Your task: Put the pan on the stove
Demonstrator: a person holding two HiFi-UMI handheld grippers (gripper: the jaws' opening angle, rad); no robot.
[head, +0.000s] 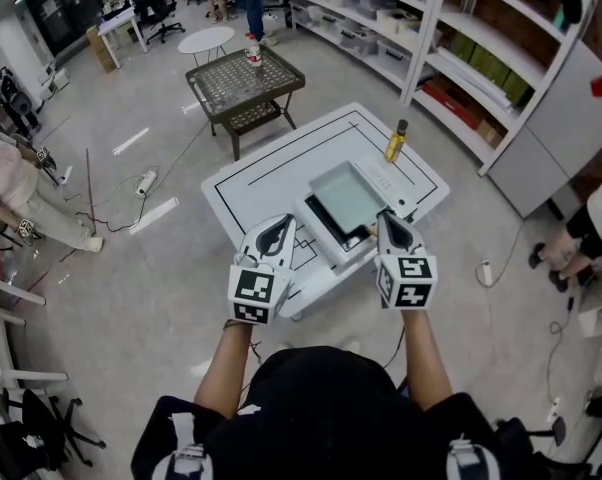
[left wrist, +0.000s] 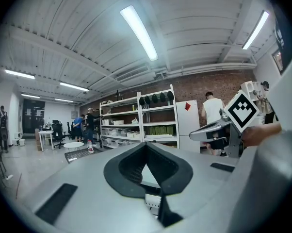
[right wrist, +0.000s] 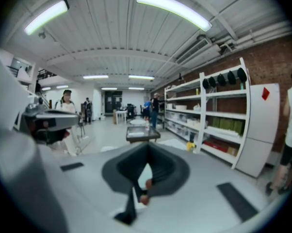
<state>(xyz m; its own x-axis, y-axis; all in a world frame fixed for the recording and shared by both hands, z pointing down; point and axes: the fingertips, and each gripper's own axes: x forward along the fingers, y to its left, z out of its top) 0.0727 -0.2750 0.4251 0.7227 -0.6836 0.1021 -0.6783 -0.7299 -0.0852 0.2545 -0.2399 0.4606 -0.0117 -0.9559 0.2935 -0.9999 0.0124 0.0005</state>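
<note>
Both pairs are clamped shut on nothing, left tongs and right tongs, with the jaws meeting at the tips. The pan looks to us like it's already sitting on the stove, just ahead of the tongs. It's near enough square, skewed cornerwise to us. The right tongs are nearer, right by its near right corner. A bottle stands beyond on the table.

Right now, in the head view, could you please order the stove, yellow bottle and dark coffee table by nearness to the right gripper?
1. stove, directly ahead of the right gripper.
2. yellow bottle, farther back, right.
3. dark coffee table, far beyond, leftward.
</note>
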